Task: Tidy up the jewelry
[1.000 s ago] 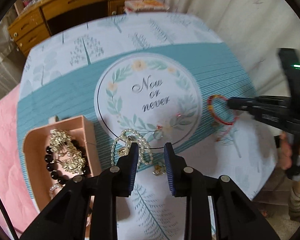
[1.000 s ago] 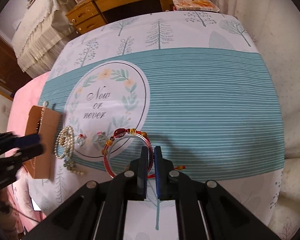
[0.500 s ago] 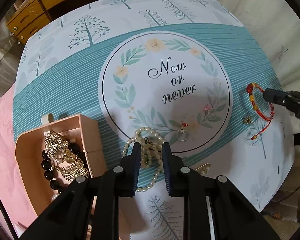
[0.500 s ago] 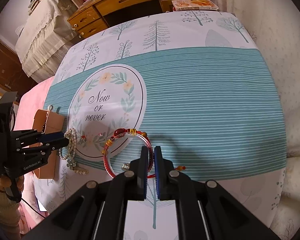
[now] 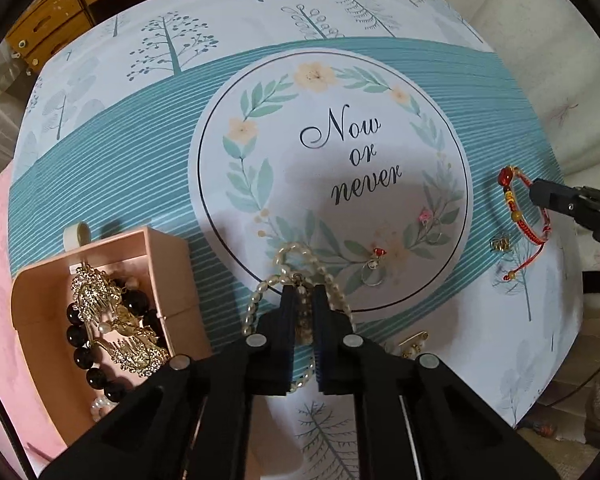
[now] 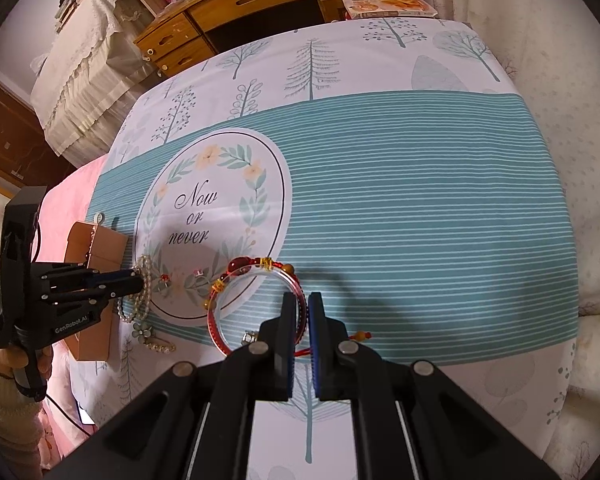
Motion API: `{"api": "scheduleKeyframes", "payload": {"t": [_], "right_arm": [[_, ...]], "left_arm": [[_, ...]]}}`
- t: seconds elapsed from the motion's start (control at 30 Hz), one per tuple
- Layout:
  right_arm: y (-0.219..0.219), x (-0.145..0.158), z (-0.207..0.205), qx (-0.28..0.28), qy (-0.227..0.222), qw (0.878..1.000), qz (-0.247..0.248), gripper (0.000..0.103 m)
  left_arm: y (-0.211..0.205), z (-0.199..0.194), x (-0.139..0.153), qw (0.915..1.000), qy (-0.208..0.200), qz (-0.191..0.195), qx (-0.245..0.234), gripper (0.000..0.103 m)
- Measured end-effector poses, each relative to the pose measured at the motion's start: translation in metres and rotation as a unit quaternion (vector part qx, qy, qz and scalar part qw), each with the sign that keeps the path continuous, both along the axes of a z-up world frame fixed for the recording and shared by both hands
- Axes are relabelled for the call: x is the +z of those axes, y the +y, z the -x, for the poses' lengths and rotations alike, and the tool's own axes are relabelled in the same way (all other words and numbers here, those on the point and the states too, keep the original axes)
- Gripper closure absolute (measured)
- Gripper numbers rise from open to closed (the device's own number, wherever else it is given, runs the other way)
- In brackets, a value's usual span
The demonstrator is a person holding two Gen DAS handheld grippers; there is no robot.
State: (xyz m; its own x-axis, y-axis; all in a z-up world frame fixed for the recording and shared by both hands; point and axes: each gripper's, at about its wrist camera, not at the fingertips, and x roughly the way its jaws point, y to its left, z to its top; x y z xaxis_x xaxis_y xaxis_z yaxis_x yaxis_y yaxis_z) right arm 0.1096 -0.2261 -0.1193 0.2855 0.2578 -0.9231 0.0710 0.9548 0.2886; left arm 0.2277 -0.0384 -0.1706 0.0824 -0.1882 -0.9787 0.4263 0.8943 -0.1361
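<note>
The left tongs (image 5: 303,300) have just been closing and now pinch the pearl necklace (image 5: 290,264) near its clasp, with the beads looping out on both sides of the jaws. The necklace lies on the worktop (image 5: 380,60), on its printed cloth at the lower rim of the round "Now or never" print (image 5: 332,168), just beside the pink box (image 5: 168,264). To do this step well, I think the lift should go straight up and slowly, until the whole strand hangs free, because the loose loops may catch the small ring (image 5: 370,276) that lies close by. Then it should travel over the box wall and go down before the jaws let go.

The right tongs (image 6: 303,308) are closed on the red bracelet (image 6: 256,276), gripping its band at the near side; the bracelet rests flat on the cloth, well apart from the box.

The pink box is open and already holds a black bead bracelet (image 5: 84,344), two gold ornamented combs (image 5: 96,296) and some pale beads at the bottom corner. Free room inside is small, so the necklace will probably lie on top of these
</note>
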Motion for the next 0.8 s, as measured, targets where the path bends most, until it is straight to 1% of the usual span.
{"api": "scheduleKeyframes", "payload": {"t": [0.13, 0.27, 0.37, 0.5, 0.73, 0.8], "right_arm": [[0.0, 0.005, 0.002, -0.001, -0.006, 1.0, -0.003, 0.097], [0.004, 0.02, 0.004, 0.002, -0.021, 1.0, -0.008, 0.097], [0.011, 0.038, 0.007, 0.009, -0.04, 0.999, -0.011, 0.097], [0.027, 0.063, 0.012, 0.023, -0.067, 0.997, -0.014, 0.097], [0.066, 0.11, 0.021, 0.052, -0.117, 0.991, -0.028, 0.097], [0.08, 0.122, 0.022, 0.063, -0.131, 0.989, -0.031, 0.097]], "left_arm": [[0.006, 0.005, 0.014, 0.9996, -0.015, 0.021, 0.011, 0.1], [0.015, 0.012, 0.041, 0.9977, -0.032, 0.056, 0.019, 0.1], [0.024, 0.023, 0.068, 0.9947, -0.053, 0.085, 0.024, 0.1], [0.037, 0.038, 0.113, 0.9878, -0.09, 0.122, 0.033, 0.1], [0.07, 0.067, 0.185, 0.9727, -0.162, 0.159, 0.045, 0.1], [0.082, 0.076, 0.207, 0.9667, -0.186, 0.169, 0.051, 0.1]]}}
